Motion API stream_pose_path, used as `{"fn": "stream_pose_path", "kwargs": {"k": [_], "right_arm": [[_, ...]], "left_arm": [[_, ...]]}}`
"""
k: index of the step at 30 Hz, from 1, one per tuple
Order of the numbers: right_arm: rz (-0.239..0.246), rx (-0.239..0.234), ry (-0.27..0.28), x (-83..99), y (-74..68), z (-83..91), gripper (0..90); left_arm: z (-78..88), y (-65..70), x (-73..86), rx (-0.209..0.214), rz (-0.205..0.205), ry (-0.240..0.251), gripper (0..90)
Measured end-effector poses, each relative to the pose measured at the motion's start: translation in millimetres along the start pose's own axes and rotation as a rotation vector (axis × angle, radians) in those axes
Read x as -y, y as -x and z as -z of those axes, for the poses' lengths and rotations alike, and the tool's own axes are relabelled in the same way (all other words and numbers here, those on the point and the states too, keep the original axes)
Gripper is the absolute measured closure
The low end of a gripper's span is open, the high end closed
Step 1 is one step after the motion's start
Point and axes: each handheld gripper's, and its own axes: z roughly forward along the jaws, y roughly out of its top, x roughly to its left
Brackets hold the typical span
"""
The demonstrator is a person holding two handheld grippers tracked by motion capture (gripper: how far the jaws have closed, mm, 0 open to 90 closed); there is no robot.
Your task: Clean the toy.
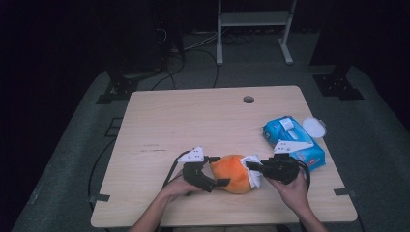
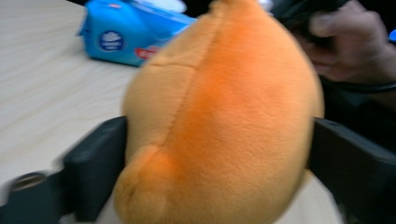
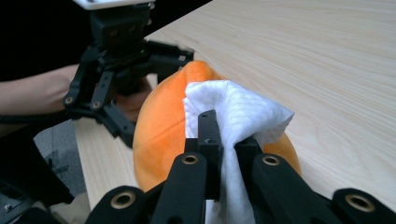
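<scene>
High view: orange plush toy point(image 1: 233, 173) lying on the desk point(image 1: 193, 121) near its front edge, left hand-held gripper point(image 1: 212, 171) on one side, right hand-held gripper point(image 1: 255, 167) on the other. Left jaws spread wide around the toy, flanking both flanks in the left gripper view; contact or a slight gap, hard to tell. Right jaws pinched together on a white tissue point(image 3: 243, 116), pressed against the toy's top. Step in hand, by the look of it: wiping the toy while steadying it. Next move likely calls for closing the left jaws enough to brace the soft body, then dragging the tissue across the fur without shoving the toy away. Behind and to the right of the toy: blue tissue pack point(image 1: 292, 141), with a white round lid point(image 1: 314, 127) just beyond. Nothing between toy and grippers; pack close to the right hand point(image 1: 292, 191), a possible snag on a wide sweep.
</scene>
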Motion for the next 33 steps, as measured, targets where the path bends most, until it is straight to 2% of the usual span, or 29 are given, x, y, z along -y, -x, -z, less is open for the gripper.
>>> {"fn": "stream_pose_path", "kwargs": {"k": [2,4,8,11,14,17,18,19,21,25,27,28,30,31,33], "right_arm": [[0.000,0.010,0.012,-1.4,1.0,2.3,85.7],[-0.013,0.000,0.045,-3.8,2.2,6.8,85.7],[-0.052,-0.039,0.108,-7.3,5.7,12.0,85.8],[-0.071,-0.061,0.113,-7.6,5.3,8.7,85.8],[-0.076,-0.057,0.084,-5.4,5.3,-0.1,85.8],[-0.098,-0.035,0.023,-0.9,10.5,-11.6,85.8],[-0.112,-0.030,0.007,1.5,13.8,-15.2,85.7],[-0.125,-0.030,0.000,3.8,16.9,-17.5,85.7],[-0.130,-0.028,0.011,3.7,19.2,-15.6,85.8],[-0.082,-0.038,0.090,-6.2,8.4,-1.4,85.7],[-0.031,-0.078,0.120,-11.4,-2.6,1.6,85.7],[0.007,-0.088,0.116,-13.8,-9.2,0.4,85.6],[0.075,-0.064,0.076,-16.3,-20.8,-5.9,85.6],[0.098,-0.044,0.054,-16.2,-23.5,-9.6,85.5],[0.107,-0.015,0.035,-14.6,-20.9,-12.2,85.5]], "left_arm": [[1.8,7.7,-10.8,-0.032,-0.008,-0.026,23.6],[5.7,16.9,-22.8,-0.069,-0.047,-0.024,29.3],[19.9,32.6,-47.4,-0.127,-0.118,-0.018,31.2],[29.3,40.8,-58.3,-0.151,-0.166,-0.029,31.4],[33.4,38.6,-57.0,-0.160,-0.169,-0.037,31.4],[25.9,27.9,-41.5,-0.192,-0.138,-0.109,30.6],[23.3,23.7,-35.0,-0.192,-0.118,-0.109,30.4],[23.2,20.5,-31.1,-0.178,-0.101,-0.078,30.4],[23.7,18.9,-31.5,-0.184,-0.097,-0.070,29.9],[17.1,23.1,-29.6,-0.182,-0.113,-0.062,28.3],[11.0,28.7,-31.1,-0.185,-0.131,-0.068,28.1],[8.1,32.0,-32.1,-0.185,-0.148,-0.078,28.0],[3.6,38.5,-32.9,-0.181,-0.184,-0.103,28.1],[2.0,41.2,-32.6,-0.184,-0.198,-0.111,28.2],[1.7,43.2,-31.9,-0.188,-0.200,-0.120,28.5]]}}
